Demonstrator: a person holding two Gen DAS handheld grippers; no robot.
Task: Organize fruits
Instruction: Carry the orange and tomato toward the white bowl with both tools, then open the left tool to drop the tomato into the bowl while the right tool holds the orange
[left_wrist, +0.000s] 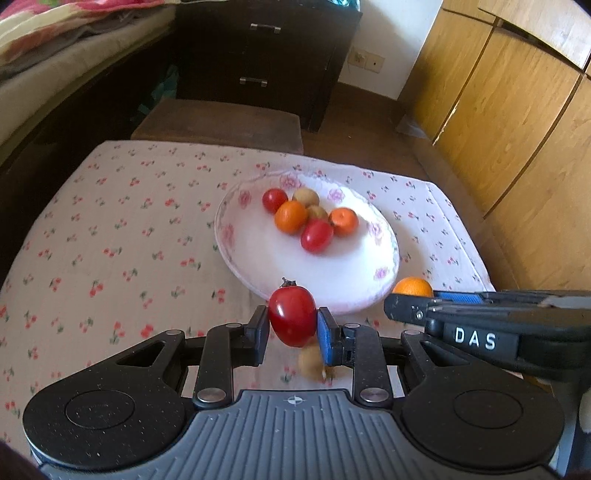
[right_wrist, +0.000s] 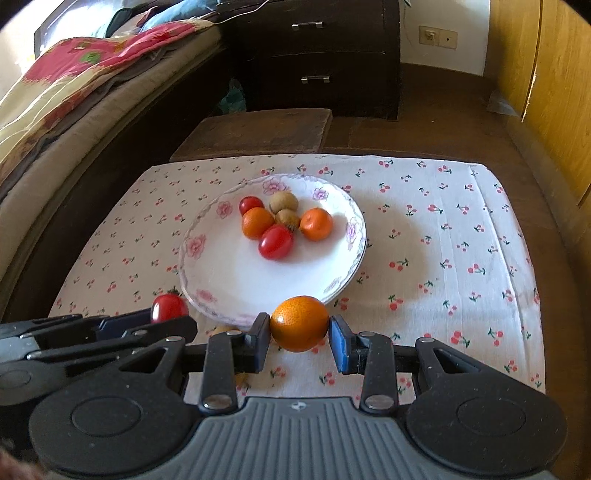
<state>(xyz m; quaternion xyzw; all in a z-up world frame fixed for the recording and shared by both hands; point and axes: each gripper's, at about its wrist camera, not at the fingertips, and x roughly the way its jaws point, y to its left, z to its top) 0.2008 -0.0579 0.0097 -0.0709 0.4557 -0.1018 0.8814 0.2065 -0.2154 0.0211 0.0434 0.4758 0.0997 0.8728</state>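
Surface: cherry-print cloth (right_wrist: 424, 240), plate (right_wrist: 207, 291) just ahead.
Left gripper (left_wrist: 292, 326): clamps tomato (left_wrist: 291, 315); soft, grip gently at its sides.
Right gripper (right_wrist: 300, 332): pinches orange (right_wrist: 299, 323); firm, light.

One plate (right_wrist: 192, 254) holds six fruits: two red tomatoes (right_wrist: 275, 242), two oranges (right_wrist: 316, 223) and two brown longans (right_wrist: 283, 201). At six o'clock of the plate are three more fruits: a third tomato (left_wrist: 292, 316), a third orange (right_wrist: 300, 324) and a third longan (left_wrist: 309, 363). That makes nine fruits.
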